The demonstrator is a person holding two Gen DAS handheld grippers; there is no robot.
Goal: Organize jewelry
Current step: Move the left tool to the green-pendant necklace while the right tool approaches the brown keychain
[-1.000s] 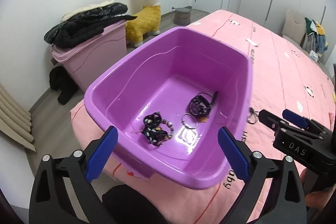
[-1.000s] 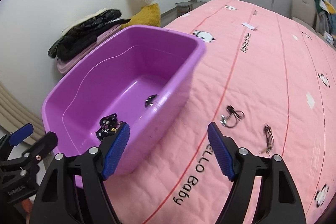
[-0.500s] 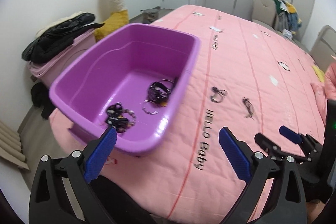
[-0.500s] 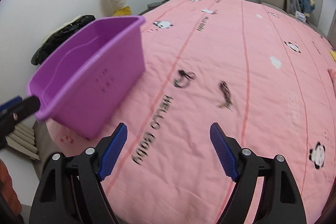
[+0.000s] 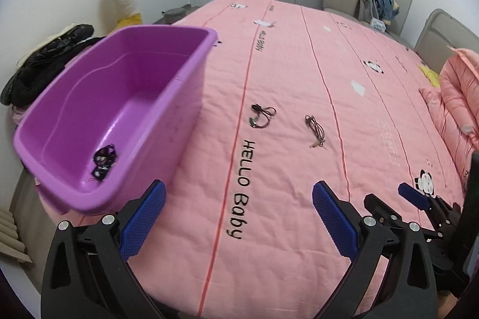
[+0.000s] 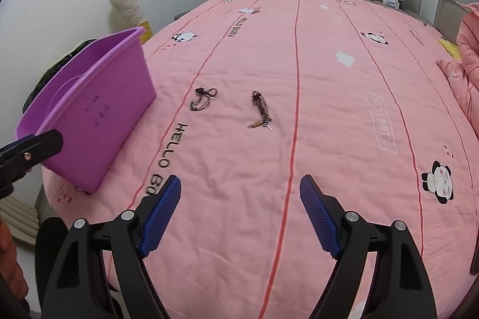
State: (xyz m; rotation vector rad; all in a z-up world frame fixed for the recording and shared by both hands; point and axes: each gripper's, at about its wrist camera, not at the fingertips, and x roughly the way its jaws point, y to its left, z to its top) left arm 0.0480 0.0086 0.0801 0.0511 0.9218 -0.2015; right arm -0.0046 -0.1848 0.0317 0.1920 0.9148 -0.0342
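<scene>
Both tongs were found wide apart with nothing between them: the left tongs (image 5: 238,215) and the right tongs (image 6: 241,211), each held above the near edge of the pink bed (image 6: 344,115). Since a second earlier, both views had been swung away from the purple tub (image 5: 191,97), where some jewelry (image 5: 103,162) already lay. Two pieces remained on the bedspread: a looped cord (image 6: 203,100) near the tub and a cord with charm (image 6: 261,111) beside it. Collection of these was judged next.

Left tongs (image 5: 239,215) and right tongs (image 6: 240,209) both gaping wide (nothing between the pads), tilted downward
</scene>
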